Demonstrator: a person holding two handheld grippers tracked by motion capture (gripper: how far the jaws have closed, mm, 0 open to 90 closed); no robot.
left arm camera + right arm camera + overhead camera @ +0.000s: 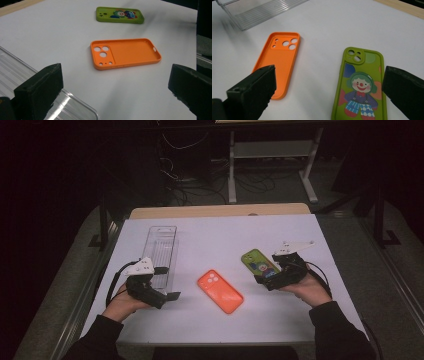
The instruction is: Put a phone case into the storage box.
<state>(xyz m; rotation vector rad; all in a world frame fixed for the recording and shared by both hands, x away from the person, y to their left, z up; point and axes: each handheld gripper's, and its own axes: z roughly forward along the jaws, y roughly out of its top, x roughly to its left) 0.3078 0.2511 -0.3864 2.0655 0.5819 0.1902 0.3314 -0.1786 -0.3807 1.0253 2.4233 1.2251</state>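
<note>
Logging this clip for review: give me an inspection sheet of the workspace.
Surface: white table, bare around the items.
Job's things: orange phone case inside up; green clown case printed side up; clear tray.
Clutter: nothing seen.
Grippers: left claw open by the tray; right claw open at the green case.
Cables: one trails from each claw.
Surroundings: dark room, desk legs and floor wires behind.

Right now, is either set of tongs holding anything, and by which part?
Nothing is held. The left tongs and right tongs both stand open, above the flat orange silicone phone case and the green clown-print phone case.
</note>
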